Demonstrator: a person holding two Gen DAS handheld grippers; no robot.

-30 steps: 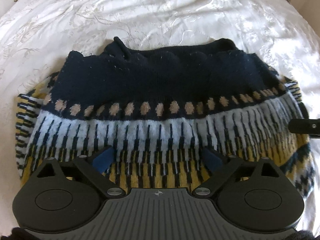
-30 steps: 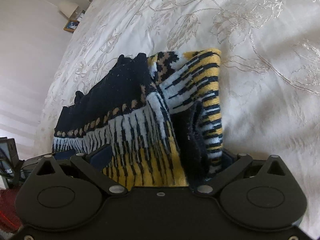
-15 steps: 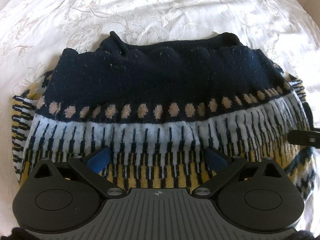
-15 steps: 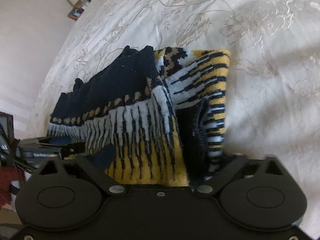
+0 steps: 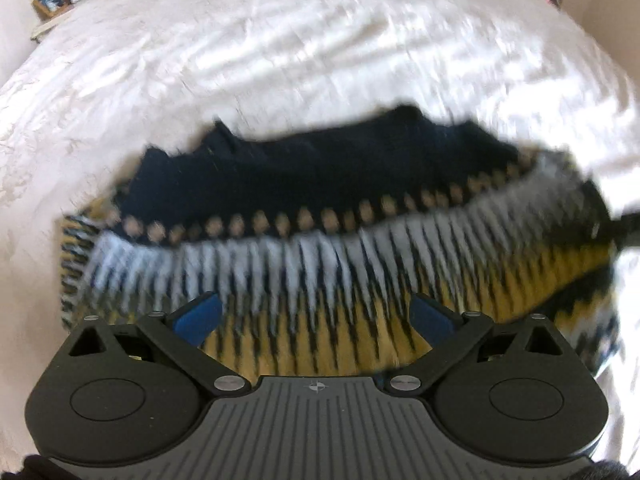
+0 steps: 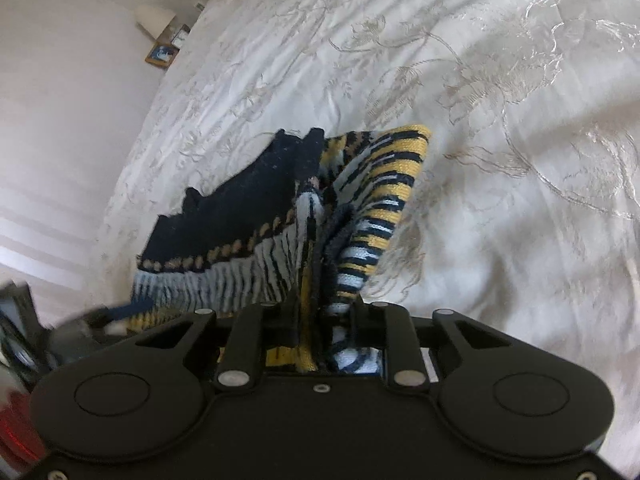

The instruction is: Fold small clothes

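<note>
since a second ago the right gripper (image 6: 320, 320) has gone from wide jaws astride the knit's edge to jaws drawn in narrow and closing, with a bunched fold of the navy, white and yellow patterned knitted sweater (image 5: 320, 240) pinched between them; that edge now stands lifted in a ridge above the white embroidered bedspread (image 6: 500, 120). the left gripper (image 5: 316, 316) has its jaws wide, as before, blue pads (image 5: 198, 316) set apart over the yellow band of the sweater, and whether they touch the knit cannot be told. the sweater lies on the bed, folded, its navy part farthest from the left wrist camera.

the left wrist view is smeared by motion, so the pattern's edges are hard to read. at its right edge a dark shape is cut off and too blurred to name. in the right wrist view, the right jaws' tips are hidden inside the fabric. a small framed picture (image 6: 161, 55) stands beyond the bed's far corner.
</note>
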